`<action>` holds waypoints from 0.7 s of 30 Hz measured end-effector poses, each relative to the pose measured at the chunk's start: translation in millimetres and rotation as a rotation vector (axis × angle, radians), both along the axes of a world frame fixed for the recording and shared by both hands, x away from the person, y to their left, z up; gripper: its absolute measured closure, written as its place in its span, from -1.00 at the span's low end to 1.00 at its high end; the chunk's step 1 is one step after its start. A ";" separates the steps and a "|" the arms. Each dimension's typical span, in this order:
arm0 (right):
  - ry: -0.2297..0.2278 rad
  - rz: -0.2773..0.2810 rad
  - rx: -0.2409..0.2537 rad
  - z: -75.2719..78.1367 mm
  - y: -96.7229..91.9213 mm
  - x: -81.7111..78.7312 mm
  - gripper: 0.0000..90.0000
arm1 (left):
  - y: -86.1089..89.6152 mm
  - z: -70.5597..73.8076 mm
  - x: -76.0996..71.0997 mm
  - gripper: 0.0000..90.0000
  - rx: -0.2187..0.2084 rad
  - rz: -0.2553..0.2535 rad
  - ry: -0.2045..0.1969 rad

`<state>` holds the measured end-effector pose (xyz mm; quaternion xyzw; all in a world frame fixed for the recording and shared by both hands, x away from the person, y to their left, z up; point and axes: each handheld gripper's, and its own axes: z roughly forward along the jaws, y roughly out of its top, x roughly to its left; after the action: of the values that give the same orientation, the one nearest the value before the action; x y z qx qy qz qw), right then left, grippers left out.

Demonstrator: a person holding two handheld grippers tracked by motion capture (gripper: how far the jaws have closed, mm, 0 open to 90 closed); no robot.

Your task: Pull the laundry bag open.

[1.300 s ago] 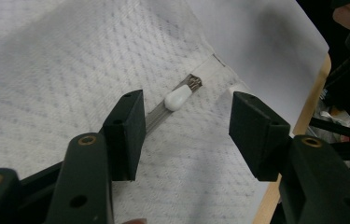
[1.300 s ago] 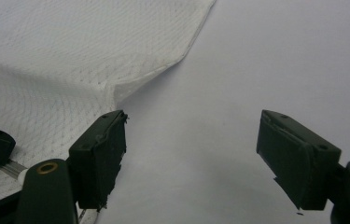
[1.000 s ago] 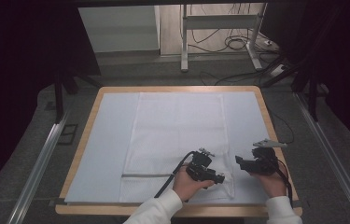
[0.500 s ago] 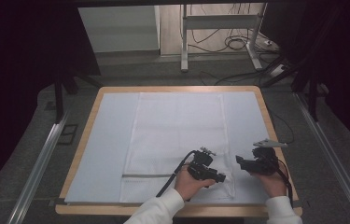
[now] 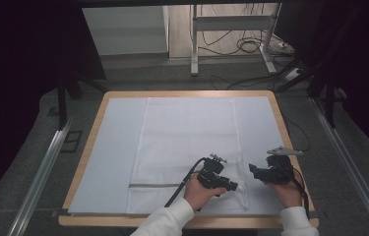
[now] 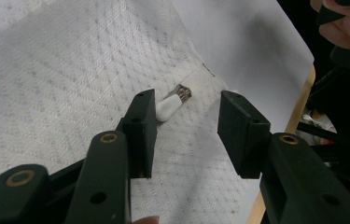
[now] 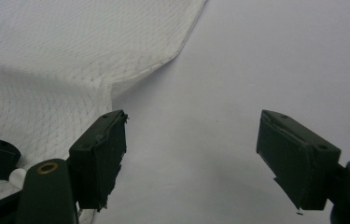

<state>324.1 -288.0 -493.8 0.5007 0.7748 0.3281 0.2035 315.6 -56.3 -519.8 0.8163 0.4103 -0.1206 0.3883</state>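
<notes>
Closing left claw (image 6: 186, 126) around zipper pull (image 6: 172, 102)

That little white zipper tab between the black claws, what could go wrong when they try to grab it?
The left gripper has been closing around the zipper tab, but the tab lies close against one jaw, not centred, so it might slip out sideways. The jaws could also pinch the white cloth along with the tab and bunch it up. The right gripper is open over the bare mat and holds nothing, so a tug might drag the cloth.
</notes>
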 end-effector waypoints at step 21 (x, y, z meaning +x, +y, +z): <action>0.000 -0.001 -0.002 0.0 0.2 0.0 -0.47 | -4.1 -2.1 -0.7 0.21 0.016 0.015 -0.011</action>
<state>324.0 -287.7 -493.8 0.5010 0.7748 0.3271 0.2042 314.9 -60.4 -521.9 0.8169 0.4154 -0.1100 0.3848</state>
